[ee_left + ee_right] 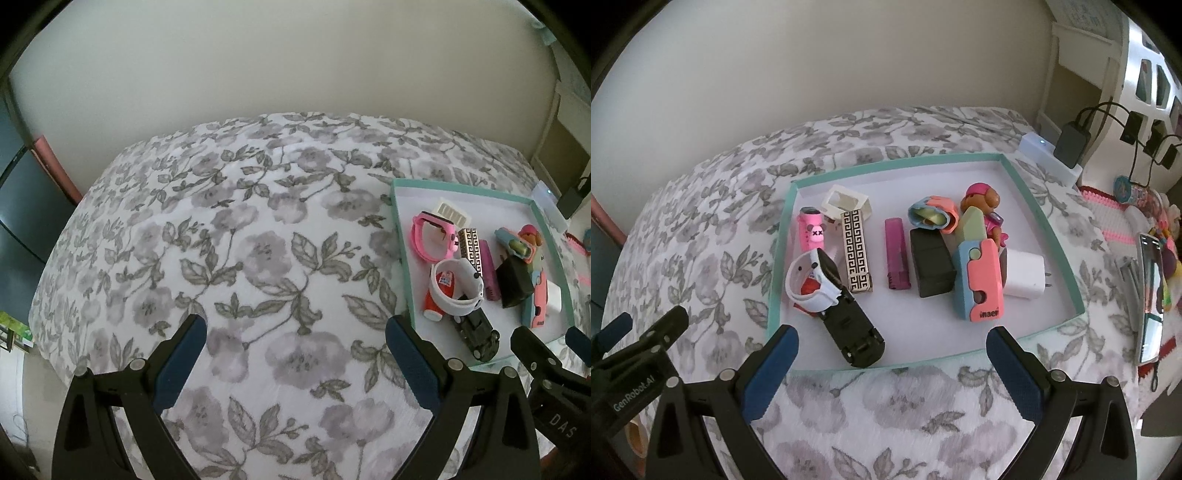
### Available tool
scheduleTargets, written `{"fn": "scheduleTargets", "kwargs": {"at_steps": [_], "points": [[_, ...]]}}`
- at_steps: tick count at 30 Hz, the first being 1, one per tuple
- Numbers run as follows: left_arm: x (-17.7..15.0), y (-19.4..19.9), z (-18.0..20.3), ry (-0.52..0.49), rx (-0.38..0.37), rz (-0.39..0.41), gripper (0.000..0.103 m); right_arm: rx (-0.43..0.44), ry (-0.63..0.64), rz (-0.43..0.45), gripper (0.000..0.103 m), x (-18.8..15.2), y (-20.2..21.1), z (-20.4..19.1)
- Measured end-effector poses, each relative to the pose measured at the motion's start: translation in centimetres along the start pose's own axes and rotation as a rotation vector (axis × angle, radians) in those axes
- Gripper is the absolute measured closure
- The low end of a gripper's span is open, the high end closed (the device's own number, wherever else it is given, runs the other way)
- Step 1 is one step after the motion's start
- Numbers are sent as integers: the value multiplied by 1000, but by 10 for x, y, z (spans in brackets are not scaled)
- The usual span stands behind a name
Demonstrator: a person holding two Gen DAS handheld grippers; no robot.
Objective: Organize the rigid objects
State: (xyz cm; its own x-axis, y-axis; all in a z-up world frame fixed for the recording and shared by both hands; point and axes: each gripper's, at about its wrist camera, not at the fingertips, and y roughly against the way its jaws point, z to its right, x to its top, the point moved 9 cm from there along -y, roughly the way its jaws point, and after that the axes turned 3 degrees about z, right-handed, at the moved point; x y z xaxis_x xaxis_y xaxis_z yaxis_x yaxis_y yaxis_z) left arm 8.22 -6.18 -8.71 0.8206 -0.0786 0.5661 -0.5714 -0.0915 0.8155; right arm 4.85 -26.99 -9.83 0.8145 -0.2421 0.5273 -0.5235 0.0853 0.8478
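A shallow teal-rimmed tray [886, 160] with a white floor lies on the floral bedspread and holds several small rigid items: a white watch band [812, 284], a black folding holder [855, 332], a gold patterned lighter [856, 254], a purple lighter [896, 254], a black box [931, 266], a pink-and-blue case [979, 280], a white charger [1025, 275] and a toy figure [984, 206]. My right gripper [892, 354] is open at the tray's near edge, with nothing between its fingers. My left gripper [295, 343] is open over bare bedspread, left of the tray [402, 258].
The bedspread [240, 240] stretches left of the tray toward a plain wall. Right of the tray lie a mirror-like strip [1150, 295], pink knitted items [1115, 214] and a white power strip [1049, 151] with plugged adapters. A dark cabinet [18, 206] stands at far left.
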Motion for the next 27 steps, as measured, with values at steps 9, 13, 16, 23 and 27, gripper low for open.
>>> {"fn": "scheduleTargets", "kwargs": {"at_steps": [9, 13, 16, 23, 27], "points": [[-4, 3, 0, -12, 1, -3, 5, -1, 16, -1, 0, -4, 4, -3], [-3, 7, -2, -9, 15, 5, 5, -3, 20, 2, 0, -5, 6, -4], [-3, 8, -4, 4, 12, 3, 5, -3, 19, 2, 0, -5, 7, -4], [-5, 7, -7, 18, 17, -3, 5, -2, 25, 5, 0, -6, 8, -4], [-5, 7, -7, 20, 15, -4, 5, -2, 26, 6, 0, -7, 10, -5]]}}
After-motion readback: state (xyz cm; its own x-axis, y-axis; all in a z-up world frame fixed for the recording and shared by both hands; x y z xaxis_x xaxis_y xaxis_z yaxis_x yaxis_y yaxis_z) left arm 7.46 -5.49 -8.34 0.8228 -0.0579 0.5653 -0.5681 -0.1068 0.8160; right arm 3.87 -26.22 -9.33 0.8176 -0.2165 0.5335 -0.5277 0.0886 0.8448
